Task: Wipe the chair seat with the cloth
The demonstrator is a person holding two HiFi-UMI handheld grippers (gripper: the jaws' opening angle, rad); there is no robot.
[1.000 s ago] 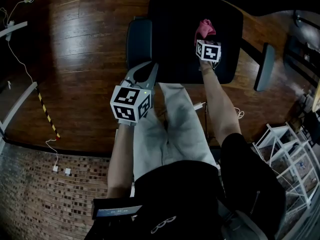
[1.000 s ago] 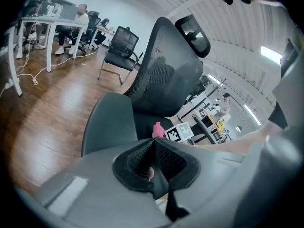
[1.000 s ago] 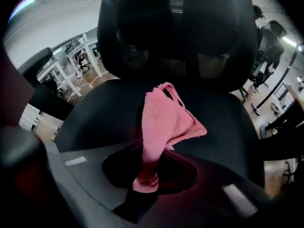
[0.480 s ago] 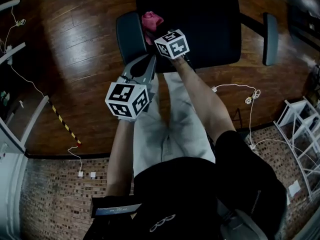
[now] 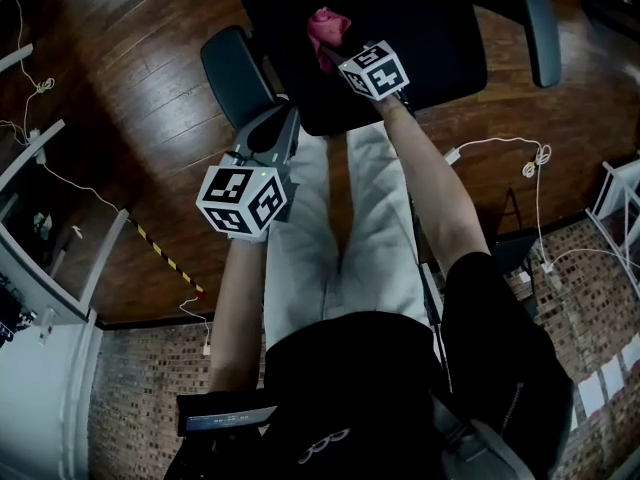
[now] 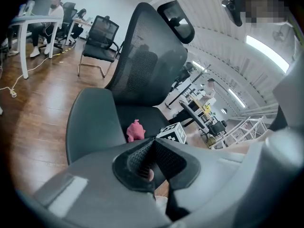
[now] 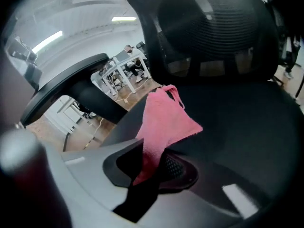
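Note:
The black chair seat (image 5: 420, 28) fills the top of the head view. A pink cloth (image 5: 328, 26) lies on its left part, and my right gripper (image 5: 338, 48) is shut on the cloth's near end, with its marker cube just behind. In the right gripper view the cloth (image 7: 167, 118) rises from between the jaws of the right gripper (image 7: 154, 156) and drapes onto the seat (image 7: 247, 127). My left gripper (image 5: 272, 133) hovers off the seat's front left corner, shut and empty. The left gripper view looks past the left gripper (image 6: 153, 144) to the cloth (image 6: 135, 130).
The chair's left armrest (image 5: 235, 73) stands close beside my left gripper, the right armrest (image 5: 538, 23) at the far side. The mesh backrest (image 7: 213, 37) rises behind the seat. Cables (image 5: 500, 153) trail on the wood floor; white table legs (image 5: 40, 143) stand left.
My right gripper has dragged the cloth from the seat's right side over to its left part. The left gripper has kept its place by the front left corner.

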